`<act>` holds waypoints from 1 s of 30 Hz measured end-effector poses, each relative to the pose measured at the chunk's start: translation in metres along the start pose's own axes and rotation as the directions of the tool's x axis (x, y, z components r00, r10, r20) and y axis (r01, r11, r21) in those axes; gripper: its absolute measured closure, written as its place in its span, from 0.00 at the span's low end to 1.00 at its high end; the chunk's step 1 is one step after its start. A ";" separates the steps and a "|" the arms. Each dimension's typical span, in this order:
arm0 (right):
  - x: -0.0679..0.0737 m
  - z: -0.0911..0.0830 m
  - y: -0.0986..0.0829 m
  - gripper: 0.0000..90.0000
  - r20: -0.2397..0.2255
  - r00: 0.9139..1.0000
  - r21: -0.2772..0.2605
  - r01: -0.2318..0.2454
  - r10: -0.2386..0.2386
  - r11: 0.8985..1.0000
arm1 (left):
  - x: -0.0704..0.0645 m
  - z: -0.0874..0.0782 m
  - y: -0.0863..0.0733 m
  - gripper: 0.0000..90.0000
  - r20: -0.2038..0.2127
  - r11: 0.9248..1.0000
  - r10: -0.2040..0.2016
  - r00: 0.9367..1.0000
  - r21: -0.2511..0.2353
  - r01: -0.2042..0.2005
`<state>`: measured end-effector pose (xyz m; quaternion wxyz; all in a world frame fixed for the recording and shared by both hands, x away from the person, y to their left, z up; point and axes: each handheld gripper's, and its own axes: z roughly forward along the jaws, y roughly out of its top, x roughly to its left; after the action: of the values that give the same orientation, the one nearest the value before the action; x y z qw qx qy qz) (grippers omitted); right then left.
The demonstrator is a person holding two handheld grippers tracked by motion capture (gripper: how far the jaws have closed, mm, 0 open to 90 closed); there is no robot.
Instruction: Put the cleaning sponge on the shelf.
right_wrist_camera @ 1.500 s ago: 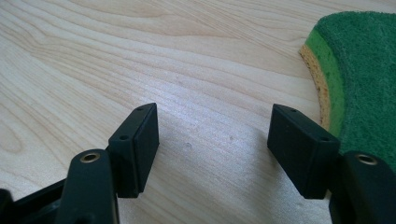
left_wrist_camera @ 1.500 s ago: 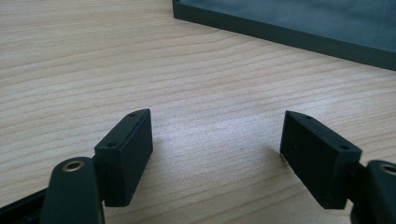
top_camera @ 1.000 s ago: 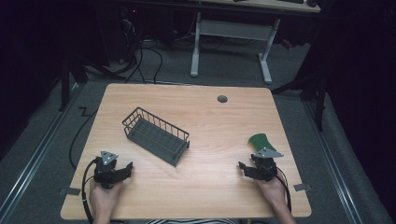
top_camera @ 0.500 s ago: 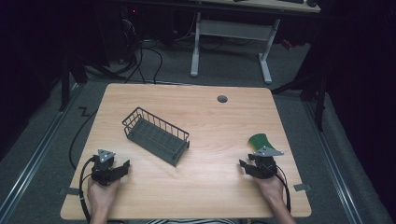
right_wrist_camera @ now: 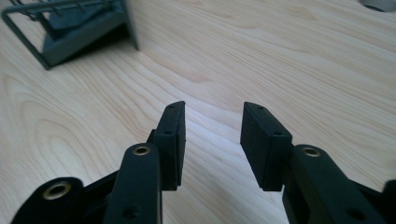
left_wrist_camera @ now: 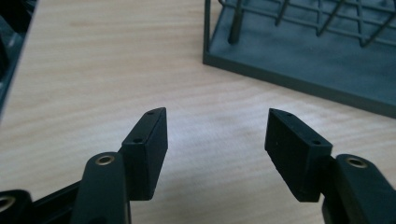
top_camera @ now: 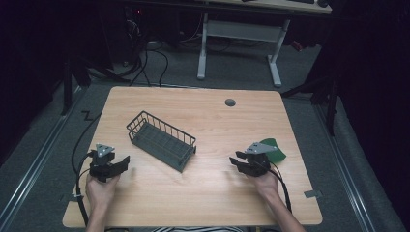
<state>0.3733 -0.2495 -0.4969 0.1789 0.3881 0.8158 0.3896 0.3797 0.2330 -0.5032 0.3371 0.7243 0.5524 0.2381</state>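
A dark grey wire basket lies at an angle on the left middle of the wooden table. My left gripper is near the front left, a short way left of the basket, and stands open with nothing between its jaws. In the left gripper view the left gripper hovers over bare wood, with the basket's corner just ahead. My right gripper is at the front right, open and empty. The right gripper points across the wood toward the basket. A green object lies just behind the right gripper.
A round grey grommet sits in the tabletop near the far edge. Cables trail from both grippers off the front of the table. A white-legged desk stands beyond the table on the dark floor.
Both grippers have moved a little forward from the front edge. The right one has also shifted left, away from the green object. The basket has stayed put.
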 end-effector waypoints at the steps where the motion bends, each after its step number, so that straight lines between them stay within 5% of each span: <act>1: 0.002 0.004 0.003 0.70 -0.010 1.000 0.004 0.007 -0.007 1.000 | 0.001 0.000 0.003 0.46 -0.001 1.000 0.005 1.000 0.000 -0.005; 15: 0.030 0.053 0.043 0.73 -0.132 0.989 0.057 0.067 -0.059 0.996 | 0.007 0.013 0.032 0.55 0.012 1.000 0.027 1.000 0.016 -0.027; 19: 0.035 0.065 0.054 0.71 -0.131 0.989 0.096 0.080 -0.067 0.992 | 0.008 0.021 0.040 0.55 -0.010 0.998 0.055 0.998 0.041 -0.054; 30: 0.046 0.087 0.068 0.68 -0.121 0.988 0.142 0.109 -0.092 0.984 | 0.016 0.041 0.040 0.59 0.038 0.999 0.016 0.999 0.037 -0.018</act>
<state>0.4298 -0.1437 -0.4986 0.1220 0.3356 0.8700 0.3399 0.4396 0.2322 -0.5007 0.3318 0.7395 0.5441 0.2167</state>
